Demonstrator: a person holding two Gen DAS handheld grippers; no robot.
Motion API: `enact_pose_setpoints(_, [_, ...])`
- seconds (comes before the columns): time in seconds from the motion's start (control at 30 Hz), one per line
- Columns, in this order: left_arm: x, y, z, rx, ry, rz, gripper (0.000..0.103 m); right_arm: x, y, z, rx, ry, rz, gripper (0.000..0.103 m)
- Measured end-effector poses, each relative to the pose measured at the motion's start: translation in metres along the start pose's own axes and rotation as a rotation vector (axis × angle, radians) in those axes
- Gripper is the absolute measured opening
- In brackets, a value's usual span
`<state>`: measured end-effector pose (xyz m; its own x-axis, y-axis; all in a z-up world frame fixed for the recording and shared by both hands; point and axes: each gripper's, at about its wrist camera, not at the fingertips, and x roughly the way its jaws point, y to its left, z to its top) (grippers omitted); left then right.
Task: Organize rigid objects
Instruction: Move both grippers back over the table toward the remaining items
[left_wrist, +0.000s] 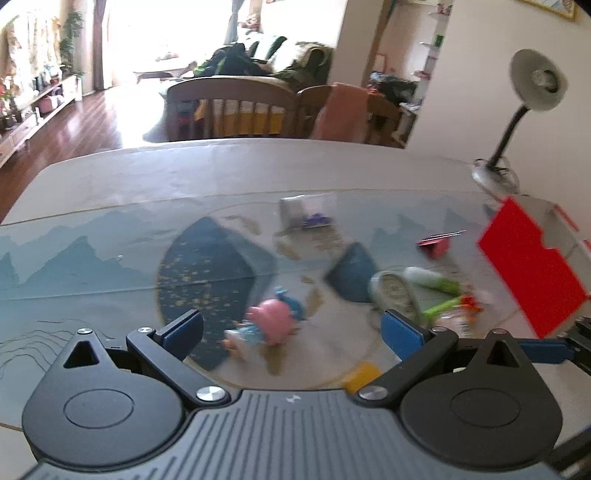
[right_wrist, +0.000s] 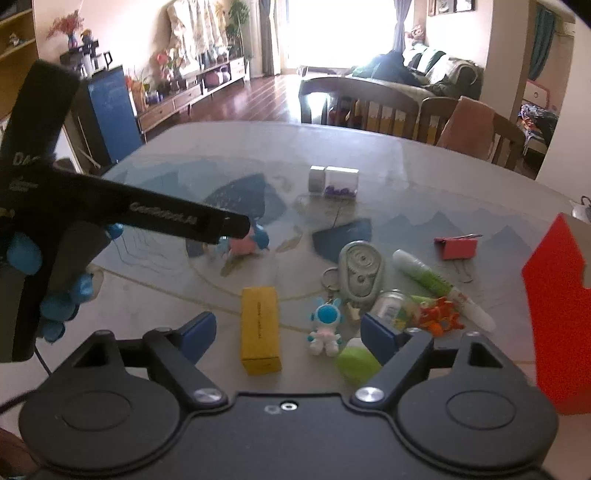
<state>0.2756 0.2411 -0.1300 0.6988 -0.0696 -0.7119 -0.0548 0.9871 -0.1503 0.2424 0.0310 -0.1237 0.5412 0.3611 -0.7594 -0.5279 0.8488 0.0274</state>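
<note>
Near the table's (right_wrist: 406, 162) front edge, the yellow block (right_wrist: 259, 329) lies between the right gripper's (right_wrist: 286, 332) wide-open, empty jaws, its long axis running away from them. The left gripper (left_wrist: 291, 332), also open, probably aims at the pink figurine (left_wrist: 271, 320).

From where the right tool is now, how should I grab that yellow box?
Grip the yellow box across its two long sides, near the middle, coming down from above. It lies flat, long axis pointing away from the right tool, whose open fingers already straddle it. The rabbit toy beside it looks close, so stay centred.
</note>
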Motion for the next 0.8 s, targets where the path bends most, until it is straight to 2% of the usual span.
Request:
enact_pose_setpoints(0.1, [0.015, 0.007, -0.003, 0.016, 0.010, 0.020, 0.103, 0.014, 0.003, -0.001, -0.012, 0.027, -0.009, 0.084])
enact_pose_setpoints(0.3, [0.039, 0.016, -0.009, 0.050, 0.017, 0.003, 0.103, 0.036, 0.013, -0.003, -0.058, 0.070, 0.004, 0.078])
enact_pose_setpoints(0.47, [0.056, 0.020, -0.011, 0.056, 0.037, 0.023, 0.103, 0.051, 0.019, -0.004, -0.080, 0.100, 0.007, 0.070])
enact_pose_setpoints(0.8, [0.064, 0.024, -0.018, 0.059, 0.035, 0.020, 0.101, 0.066, 0.020, -0.005, -0.059, 0.143, 0.011, 0.054])
